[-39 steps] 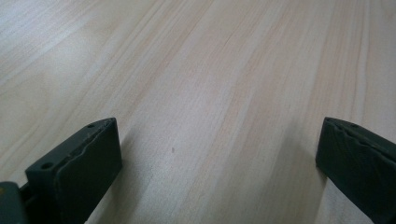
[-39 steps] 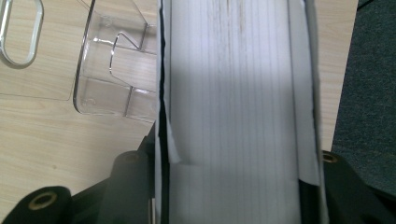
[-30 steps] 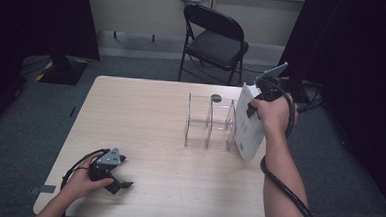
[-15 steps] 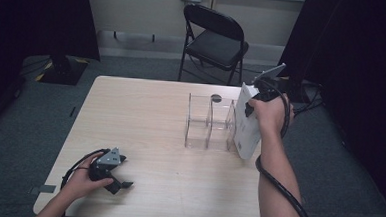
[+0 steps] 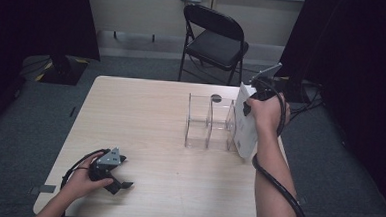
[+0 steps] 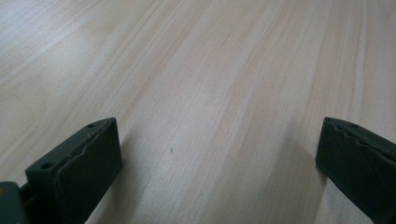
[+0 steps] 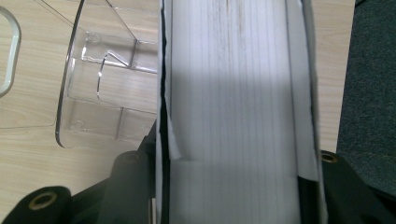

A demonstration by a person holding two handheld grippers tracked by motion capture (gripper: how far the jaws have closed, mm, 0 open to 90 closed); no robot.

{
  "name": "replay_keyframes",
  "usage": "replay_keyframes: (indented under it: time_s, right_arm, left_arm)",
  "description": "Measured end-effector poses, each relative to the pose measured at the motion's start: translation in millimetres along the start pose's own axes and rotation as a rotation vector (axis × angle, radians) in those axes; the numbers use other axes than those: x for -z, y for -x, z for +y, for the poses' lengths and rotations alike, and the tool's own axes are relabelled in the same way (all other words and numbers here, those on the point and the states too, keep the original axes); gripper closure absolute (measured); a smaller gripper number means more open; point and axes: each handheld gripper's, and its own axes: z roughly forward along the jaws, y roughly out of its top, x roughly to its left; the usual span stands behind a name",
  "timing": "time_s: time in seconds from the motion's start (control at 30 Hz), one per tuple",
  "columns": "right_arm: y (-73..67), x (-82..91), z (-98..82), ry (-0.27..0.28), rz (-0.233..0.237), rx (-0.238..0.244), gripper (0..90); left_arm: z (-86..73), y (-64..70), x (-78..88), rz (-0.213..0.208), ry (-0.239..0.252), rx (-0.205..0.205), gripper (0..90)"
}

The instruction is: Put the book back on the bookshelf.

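One white book (image 5: 245, 122) sits clamped in the right tool (image 5: 251, 99). Just beside that tool stands one clear acrylic holder (image 5: 207, 123) with two compartments. Two tools in all; the left tool (image 5: 119, 181) grips nothing. One tabletop (image 5: 145, 116), one folding chair (image 5: 215, 39) beyond.

Matt wood-grain table (image 5: 145, 116), clear glossy plastic rack (image 5: 210, 122)
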Motion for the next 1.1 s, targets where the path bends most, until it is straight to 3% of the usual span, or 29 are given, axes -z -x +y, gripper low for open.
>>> replay_keyframes:
  time_s: [0.57, 1.1]
  right_arm:
    - [5.1, -2.5, 4.9, 0.011, -0.006, -0.012, 52.6]
    - [0.7, -10.2, 9.7, 0.036, -0.013, -0.022, 52.6]
  left_arm:
    - [-0.2, 0.2, -0.3, -0.011, 0.004, -0.003, 0.0]
    - [-0.4, 0.3, -0.1, -0.014, 0.004, -0.006, 0.0]
